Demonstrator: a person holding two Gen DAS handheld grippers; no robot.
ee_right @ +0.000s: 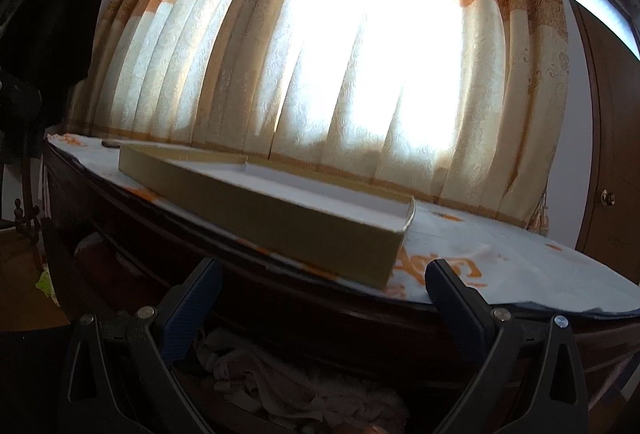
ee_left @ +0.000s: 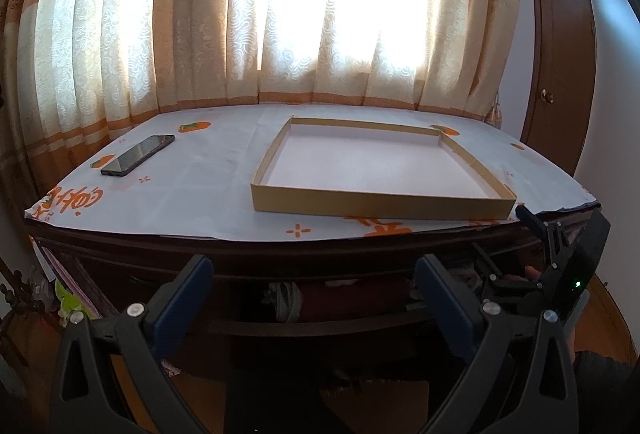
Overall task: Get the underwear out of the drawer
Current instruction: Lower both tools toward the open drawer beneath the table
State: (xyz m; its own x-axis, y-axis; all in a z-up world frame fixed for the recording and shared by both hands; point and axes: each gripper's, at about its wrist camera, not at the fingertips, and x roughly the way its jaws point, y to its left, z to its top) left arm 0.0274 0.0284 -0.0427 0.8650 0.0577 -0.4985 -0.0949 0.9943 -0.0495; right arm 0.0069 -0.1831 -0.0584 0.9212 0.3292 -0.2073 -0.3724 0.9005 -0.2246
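Under the dark wooden tabletop the drawer (ee_left: 312, 326) stands pulled out. Inside it lie a rolled whitish garment (ee_left: 286, 301) and a dark red one (ee_left: 352, 298), both in shadow. My left gripper (ee_left: 314, 292) hovers open in front of the drawer, with nothing between its blue-padded fingers. In the right wrist view a pile of pale crumpled underwear (ee_right: 280, 386) fills the drawer's right part. Above that pile, my right gripper (ee_right: 326, 298) is open and empty. Its black body (ee_left: 560, 262) shows at the right of the left wrist view, over the drawer's right end.
The tabletop is covered by white paper with orange prints (ee_left: 192, 193). On it sit a shallow cardboard tray (ee_left: 380, 206), (ee_right: 280, 226) and a black phone (ee_left: 138, 155). Curtains hang behind, a brown wardrobe door (ee_left: 560, 73) stands right, and a dark coat (ee_right: 52, 33) hangs left.
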